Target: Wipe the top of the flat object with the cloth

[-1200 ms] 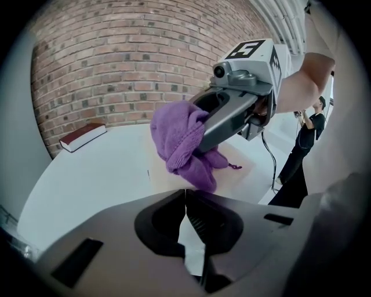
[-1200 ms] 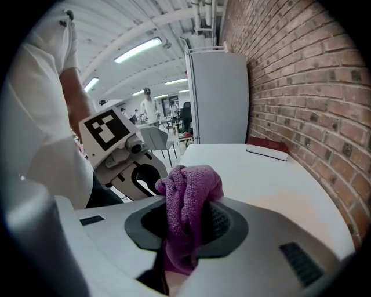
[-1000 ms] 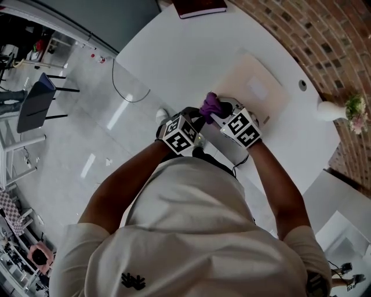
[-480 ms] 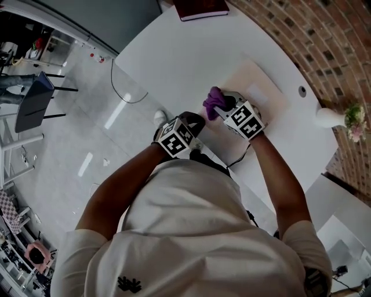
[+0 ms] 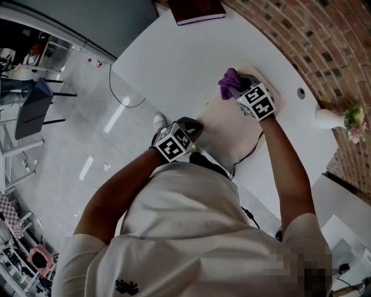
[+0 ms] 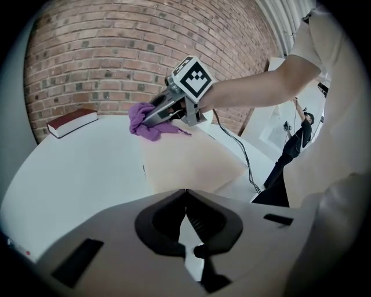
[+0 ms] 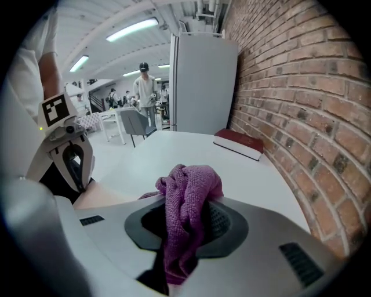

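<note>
A flat beige board (image 5: 229,125) lies on the round white table (image 5: 174,58). My right gripper (image 5: 239,86) is over the board's far end, shut on a bunched purple cloth (image 5: 229,78) that rests on the board. In the right gripper view the cloth (image 7: 191,180) fills the gap between the jaws. From the left gripper view, the cloth (image 6: 145,120) and the right gripper (image 6: 155,115) sit at the far edge of the board (image 6: 191,165). My left gripper (image 5: 194,129) is shut on nothing, at the board's near corner by the table edge.
A dark red book (image 5: 199,8) lies at the table's far edge. A white vase with flowers (image 5: 331,116) stands at the right by the brick wall (image 5: 324,40). A black cable (image 5: 246,152) trails off the near edge. A chair (image 5: 32,104) stands on the floor at left.
My right gripper has carried the cloth across the board, from its near end to its far end. The left gripper has stayed near the table's front edge.
</note>
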Motion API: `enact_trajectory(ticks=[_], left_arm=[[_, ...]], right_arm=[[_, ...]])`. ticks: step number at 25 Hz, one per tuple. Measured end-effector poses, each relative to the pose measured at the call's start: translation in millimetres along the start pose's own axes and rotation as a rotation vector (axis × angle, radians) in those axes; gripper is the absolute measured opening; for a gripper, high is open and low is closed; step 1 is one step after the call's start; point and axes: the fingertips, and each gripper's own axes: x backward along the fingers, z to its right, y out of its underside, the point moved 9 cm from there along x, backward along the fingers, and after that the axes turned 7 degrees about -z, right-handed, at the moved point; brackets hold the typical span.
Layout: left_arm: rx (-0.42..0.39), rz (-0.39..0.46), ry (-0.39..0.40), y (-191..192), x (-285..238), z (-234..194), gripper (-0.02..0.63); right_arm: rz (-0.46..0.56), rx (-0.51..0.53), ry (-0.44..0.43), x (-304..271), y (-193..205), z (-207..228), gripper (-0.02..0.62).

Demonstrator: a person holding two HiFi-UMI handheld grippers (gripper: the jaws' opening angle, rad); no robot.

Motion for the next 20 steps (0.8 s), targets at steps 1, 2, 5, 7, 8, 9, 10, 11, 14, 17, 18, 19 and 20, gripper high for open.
enact_trajectory(ticks=[1, 2, 5, 7, 8, 9, 10, 11, 14, 17, 18, 19, 20], left_arm=[[0.000, -0.002, 0.005, -1, 0, -1, 0.025], [0.001, -0.004, 0.010, -1, 0, -1, 0.025], [0.006, -0.008, 0.019, -1, 0, -2, 0.025], [0.012, -0.005, 0.021, -1, 0, -3, 0.025], [0.016, -0.003, 0.022, -1, 0, -3, 0.025], [0.022, -0.003, 0.023, -1, 0, -3, 0.025], [0.029, -0.003, 0.025, -1, 0, -3, 0.025], [0.036, -0.003, 0.026, -1, 1, -3, 0.025], [0.054, -0.003, 0.023, 1, 1, -3, 0.025], [0.074, 0.001, 0.023, 2, -2, -3, 0.025], [0.081, 0.005, 0.022, 1, -1, -3, 0.025], [0.085, 0.009, 0.021, -1, 2, -3, 0.025], [0.089, 0.014, 0.021, -2, 4, -3, 0.025]], right_arm=[[-0.003, -0.008, 0.012, 0, 0, 8, 0.118], [-0.006, -0.017, 0.023, 0, 1, 16, 0.118], [-0.014, -0.042, 0.055, -1, 3, 38, 0.118], [-0.022, -0.053, 0.073, 0, 4, 52, 0.118], [-0.027, -0.057, 0.080, 0, 5, 58, 0.118], [-0.032, -0.060, 0.088, 0, 6, 64, 0.118], [-0.038, -0.063, 0.094, 1, 6, 69, 0.118], [-0.043, -0.067, 0.100, 0, 6, 74, 0.118], [-0.054, -0.074, 0.123, -1, 7, 86, 0.118], [-0.058, -0.083, 0.144, 2, 7, 91, 0.118], [-0.053, -0.083, 0.145, 4, 6, 89, 0.118], [-0.044, -0.079, 0.143, 8, 5, 85, 0.118], [-0.031, -0.073, 0.137, 12, 3, 80, 0.118]])
